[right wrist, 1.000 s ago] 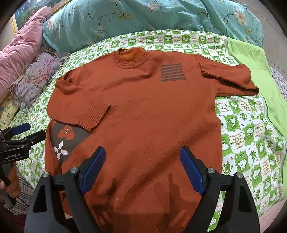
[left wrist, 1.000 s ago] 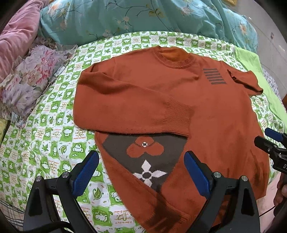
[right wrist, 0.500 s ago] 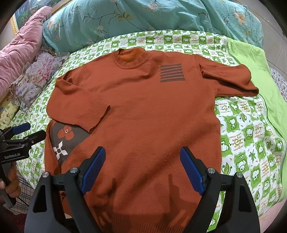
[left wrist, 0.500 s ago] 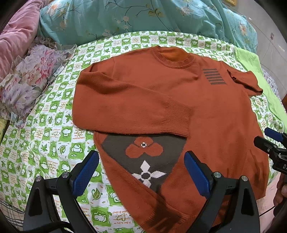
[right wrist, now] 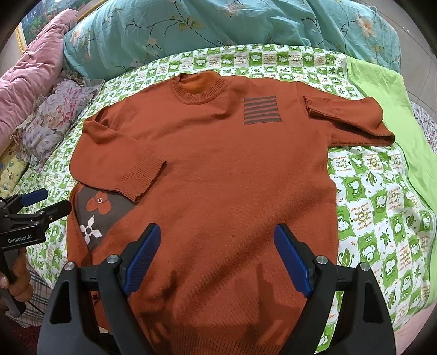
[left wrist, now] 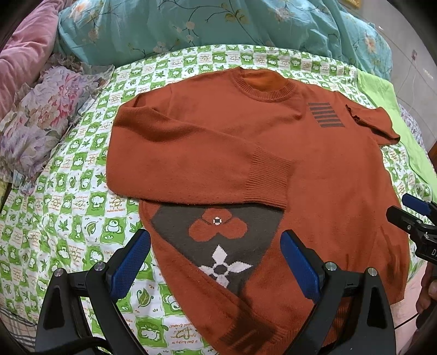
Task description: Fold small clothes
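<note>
A rust-orange knit sweater [left wrist: 322, 163] [right wrist: 232, 169] lies flat, front up, on a green-and-white checked bedspread [left wrist: 76, 207]. Its left sleeve [left wrist: 191, 163] is folded across the body, cuff near the middle; below it shows a dark flower patch [left wrist: 218, 245]. The right sleeve [right wrist: 349, 117] is folded inward at the top right. My left gripper [left wrist: 215, 256] hovers open above the patch near the hem. My right gripper [right wrist: 217, 251] hovers open above the lower body. Each gripper also appears at the edge of the other's view.
A teal floral quilt [right wrist: 218, 24] lies along the head of the bed. Pink bedding [left wrist: 24, 60] and a floral pillow [left wrist: 41, 117] lie at the left. A plain green cloth [right wrist: 387, 90] lies at the right. A hand [right wrist: 13, 275] holds the left gripper's handle.
The left gripper's view has crept slightly over the sweater; the right gripper is nearly still. Both stay open and the sweater has not moved.
</note>
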`<state>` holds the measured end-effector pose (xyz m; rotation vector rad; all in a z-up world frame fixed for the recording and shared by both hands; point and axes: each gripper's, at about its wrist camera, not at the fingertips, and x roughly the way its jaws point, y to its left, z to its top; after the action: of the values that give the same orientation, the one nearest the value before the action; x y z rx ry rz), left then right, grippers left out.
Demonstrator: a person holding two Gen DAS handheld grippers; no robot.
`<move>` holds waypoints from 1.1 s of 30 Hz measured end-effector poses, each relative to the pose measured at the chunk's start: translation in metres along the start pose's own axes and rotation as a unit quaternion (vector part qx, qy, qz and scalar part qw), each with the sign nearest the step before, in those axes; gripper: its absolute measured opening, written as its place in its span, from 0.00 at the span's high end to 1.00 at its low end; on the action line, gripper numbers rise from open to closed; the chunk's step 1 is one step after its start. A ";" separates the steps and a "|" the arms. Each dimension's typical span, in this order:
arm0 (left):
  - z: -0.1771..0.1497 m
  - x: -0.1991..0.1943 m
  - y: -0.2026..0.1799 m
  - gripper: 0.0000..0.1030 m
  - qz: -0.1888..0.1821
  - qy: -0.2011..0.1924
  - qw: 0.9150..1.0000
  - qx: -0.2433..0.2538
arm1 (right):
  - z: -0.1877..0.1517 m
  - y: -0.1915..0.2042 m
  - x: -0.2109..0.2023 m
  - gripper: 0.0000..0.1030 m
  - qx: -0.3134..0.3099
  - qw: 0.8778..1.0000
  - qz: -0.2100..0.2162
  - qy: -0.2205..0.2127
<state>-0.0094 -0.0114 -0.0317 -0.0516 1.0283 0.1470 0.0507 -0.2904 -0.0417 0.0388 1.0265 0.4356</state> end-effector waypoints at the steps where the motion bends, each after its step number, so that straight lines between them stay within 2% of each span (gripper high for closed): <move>1: 0.000 0.000 0.000 0.07 -0.001 0.001 1.000 -0.001 | 0.000 0.000 0.000 0.17 0.000 1.000 0.000 0.000; 4: 0.001 0.002 0.002 0.07 -0.006 -0.002 1.000 -0.006 | 0.003 -0.001 0.003 0.17 0.002 1.000 0.001 0.002; 10: 0.007 0.007 0.009 0.07 -0.045 -0.013 0.998 -0.038 | 0.009 -0.009 0.007 0.17 0.010 1.000 -0.002 0.001; 17: 0.019 0.024 0.005 0.06 -0.043 0.005 0.999 -0.025 | 0.025 -0.032 0.011 0.17 0.028 0.999 -0.014 -0.005; 26: 0.050 0.051 -0.001 0.06 -0.058 0.033 0.998 -0.019 | 0.080 -0.080 0.021 0.17 0.033 0.998 -0.045 -0.035; 33: 0.083 0.072 -0.003 0.06 -0.061 0.038 0.997 -0.029 | 0.133 -0.127 0.049 0.17 0.014 0.996 -0.073 -0.050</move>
<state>0.0981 0.0019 -0.0503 -0.1737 1.0941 0.0652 0.2254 -0.3655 -0.0420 0.0101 0.9301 0.2836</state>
